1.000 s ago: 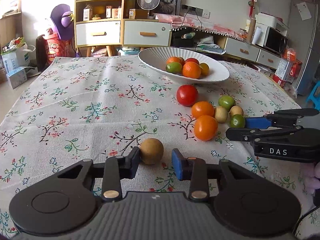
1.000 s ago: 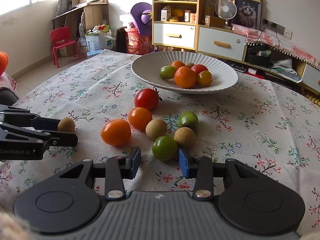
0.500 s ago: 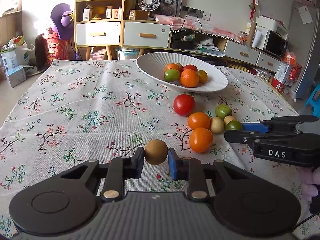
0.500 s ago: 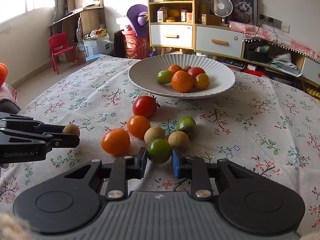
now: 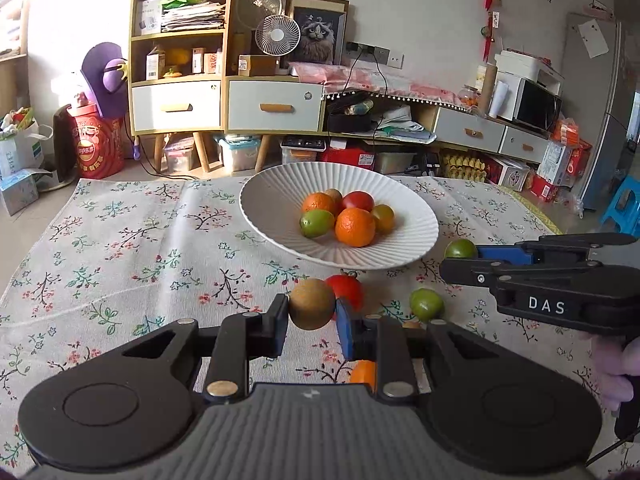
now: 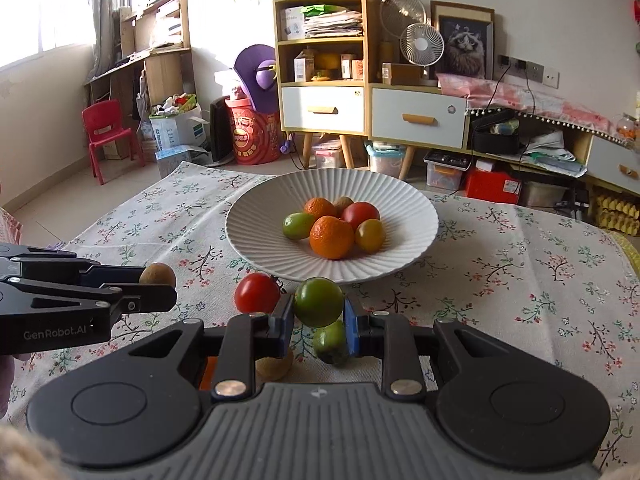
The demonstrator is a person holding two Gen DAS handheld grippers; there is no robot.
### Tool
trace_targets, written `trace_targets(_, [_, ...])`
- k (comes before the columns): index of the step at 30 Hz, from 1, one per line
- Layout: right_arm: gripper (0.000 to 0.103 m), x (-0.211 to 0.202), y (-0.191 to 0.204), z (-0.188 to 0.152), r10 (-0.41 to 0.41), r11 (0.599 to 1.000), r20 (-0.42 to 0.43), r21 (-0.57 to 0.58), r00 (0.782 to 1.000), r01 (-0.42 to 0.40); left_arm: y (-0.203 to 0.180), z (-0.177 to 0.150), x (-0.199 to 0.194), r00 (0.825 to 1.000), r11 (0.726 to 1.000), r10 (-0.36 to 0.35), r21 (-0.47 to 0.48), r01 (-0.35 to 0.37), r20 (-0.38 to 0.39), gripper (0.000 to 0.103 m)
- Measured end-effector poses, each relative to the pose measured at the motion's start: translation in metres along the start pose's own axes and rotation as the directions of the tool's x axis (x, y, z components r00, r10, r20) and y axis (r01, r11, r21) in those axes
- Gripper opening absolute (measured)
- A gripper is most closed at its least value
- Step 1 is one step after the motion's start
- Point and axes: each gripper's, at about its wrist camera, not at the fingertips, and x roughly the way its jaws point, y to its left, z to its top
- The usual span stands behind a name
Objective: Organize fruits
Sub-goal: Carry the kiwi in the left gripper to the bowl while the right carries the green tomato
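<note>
My left gripper [image 5: 312, 312] is shut on a round brown fruit [image 5: 312, 309], held above the floral tablecloth. My right gripper [image 6: 319, 307] is shut on a green fruit [image 6: 319, 302], also lifted off the cloth. From the left wrist view the right gripper [image 5: 460, 258] shows at the right with the green fruit [image 5: 460, 249] at its tip. A white ribbed bowl [image 5: 272, 208] ahead holds several oranges, a green and a red fruit. On the cloth lie a red tomato [image 6: 257, 293], a second green fruit [image 6: 330, 342], a brown one [image 6: 276, 365] and an orange one [image 5: 363, 374], partly hidden by the fingers.
A wooden shelf with white drawers [image 5: 176, 106] and a low cabinet [image 5: 472, 132] stand behind the table. A red child's chair [image 6: 105, 136] is on the floor at the left. The cloth [image 5: 120, 248] to the left of the bowl bears no fruit.
Both grippers closed on their fruits, the left on the brown one and the right on the green one, then lifted them off the cloth and toward the bowl.
</note>
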Motion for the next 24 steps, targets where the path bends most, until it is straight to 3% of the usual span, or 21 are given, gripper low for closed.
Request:
trace_targets(6, [0.024, 0.018, -0.028, 0.019, -0.038, 0.999, 0.0, 0.026, 0.999, 0.038, 0.001, 0.023, 0.022, 0.999, 0.999, -0.052, -0.003, 0.052, 0.016, 0.015])
trace_targets(11, [0.024, 0.037, -0.047, 0.033, -0.025, 0.998, 0.0, 0.059, 1.0, 0.025, -0.002, 0.031, 0.048, 0.997, 0.997, -0.078, 0.015, 0.078, -0.016, 0.015])
trace_targets(24, [0.024, 0.079, -0.056, 0.047, -0.022, 1.0, -0.067, -0.021, 0.998, 0.021, -0.003, 0.035, 0.087, 0.992, 0.994, -0.091, 0.047, 0.095, -0.09, 0.015])
